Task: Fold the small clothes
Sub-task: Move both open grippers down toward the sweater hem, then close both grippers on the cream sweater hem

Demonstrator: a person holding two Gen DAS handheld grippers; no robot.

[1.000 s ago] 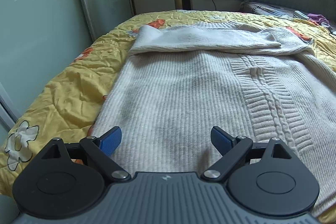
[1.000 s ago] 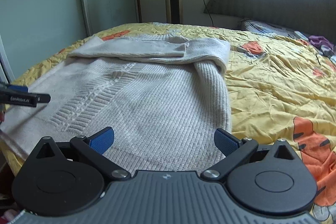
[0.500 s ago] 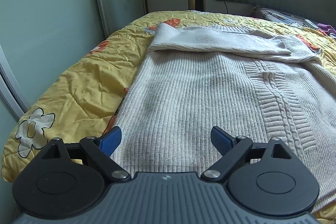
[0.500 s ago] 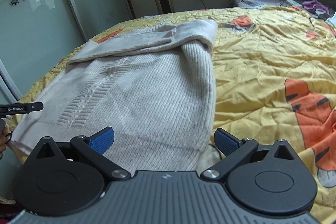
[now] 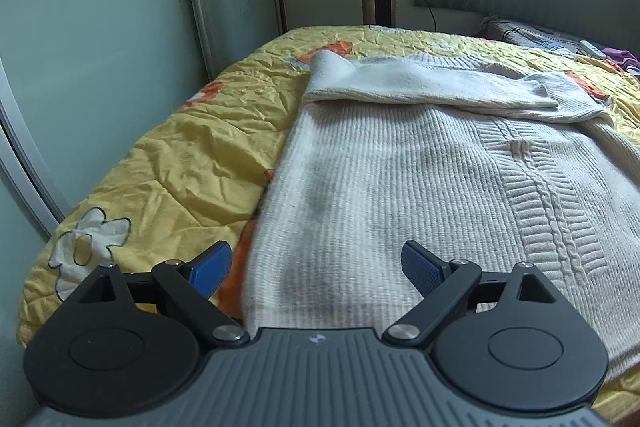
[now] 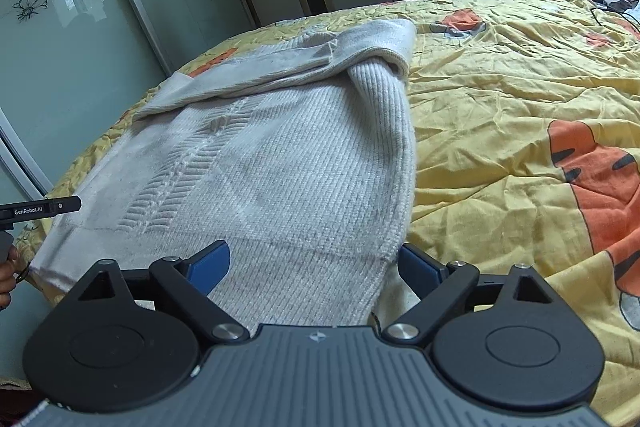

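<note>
the sweater (image 5: 420, 179) lies flat on the yellow quilt (image 5: 192, 163), hem toward the cameras, with both sleeves already folded across the chest at the far end. since a second ago the left gripper (image 5: 316, 265) has slid sideways toward the sweater's left edge: before, both blue pads sat over knit, and now the left pad hangs over the quilt while the right pad is over the fabric, so the side edge of the hem runs between them. its jaws stand wide apart with nothing pinched, the same width as before.

the right gripper (image 6: 310, 265) has rolled and shifted toward the opposite hem corner. a second ago the sweater's right edge lay well inside its jaws; now that edge sits just by the right-hand pad, with the corner of the hem (image 6: 380, 259) between the two. its jaws have just been closing a little, yet the pads do not press the cloth, so it counts as apart and empty. (the left gripper's tip (image 6: 44, 209) shows at the far left of the right view, beside the other corner.)

my reading is that both tools are now lined up on the two bottom corners, ready to pinch and carry the hem up toward the collar for the next fold. neither has grasped yet.
</note>
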